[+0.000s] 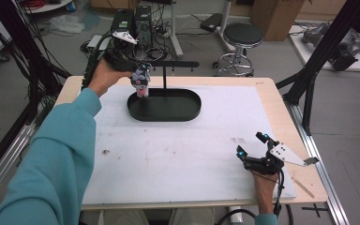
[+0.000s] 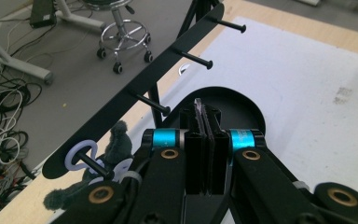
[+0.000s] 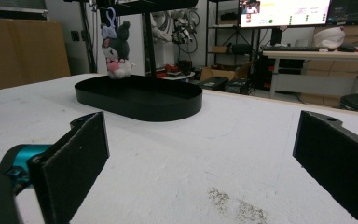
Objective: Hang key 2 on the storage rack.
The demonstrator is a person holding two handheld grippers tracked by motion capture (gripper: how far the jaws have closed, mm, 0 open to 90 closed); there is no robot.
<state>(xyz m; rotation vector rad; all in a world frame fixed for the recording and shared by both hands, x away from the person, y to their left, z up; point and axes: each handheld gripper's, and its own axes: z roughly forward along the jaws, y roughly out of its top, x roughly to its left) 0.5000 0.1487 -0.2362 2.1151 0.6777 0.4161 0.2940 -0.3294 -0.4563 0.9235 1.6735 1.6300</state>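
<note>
My left gripper (image 2: 204, 140) has its jaws pressed together on nothing, beside the small grey-and-pink plush keychain (image 1: 141, 80), whose white ring (image 2: 80, 156) hangs on an end peg of the black metal peg rack (image 2: 135, 100) over the black oval tray (image 1: 168, 111). My right gripper (image 1: 249, 151) rests spread wide on the white-covered counter (image 1: 178, 154).

One plush (image 1: 141, 79) hangs on one rack (image 1: 165, 65), which carries four pegs (image 2: 195, 58), above one tray (image 1: 187, 110); two grippers.
</note>
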